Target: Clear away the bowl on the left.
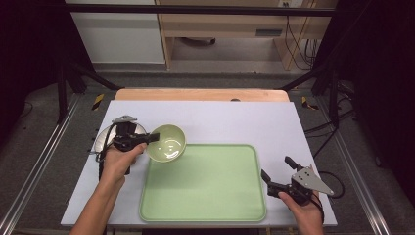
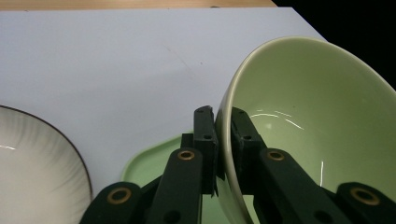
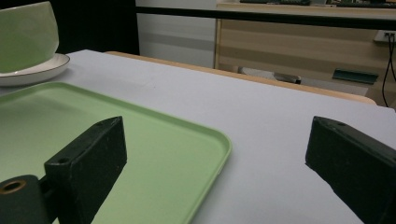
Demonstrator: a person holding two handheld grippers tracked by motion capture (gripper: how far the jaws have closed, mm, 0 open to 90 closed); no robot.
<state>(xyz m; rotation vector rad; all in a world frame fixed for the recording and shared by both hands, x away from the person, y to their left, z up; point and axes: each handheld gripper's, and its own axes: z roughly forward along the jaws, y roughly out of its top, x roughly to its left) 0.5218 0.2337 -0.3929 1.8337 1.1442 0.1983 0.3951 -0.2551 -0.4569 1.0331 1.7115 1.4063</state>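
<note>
A pale green bowl [image 1: 167, 142] hangs tilted over the far left corner of a green tray [image 1: 205, 188]. My left gripper [image 1: 152, 137] is shut on the bowl's rim, one jaw inside and one outside, as the left gripper view shows at the bowl [image 2: 308, 121]. A white plate with a dark rim [image 1: 103, 138] lies on the table under my left hand; its edge appears beside the jaws [image 2: 42, 172]. My right gripper [image 1: 277, 172] stands open and empty at the tray's right edge, near the table's front right. The right gripper view shows the bowl [image 3: 25, 35] above the plate [image 3: 32, 70].
A white sheet [image 1: 235, 122] covers the wooden table. The tray's surface [image 3: 116, 135] is bare. Black frame posts stand at both sides, and a wooden cabinet [image 1: 230, 24] is beyond the far edge.
</note>
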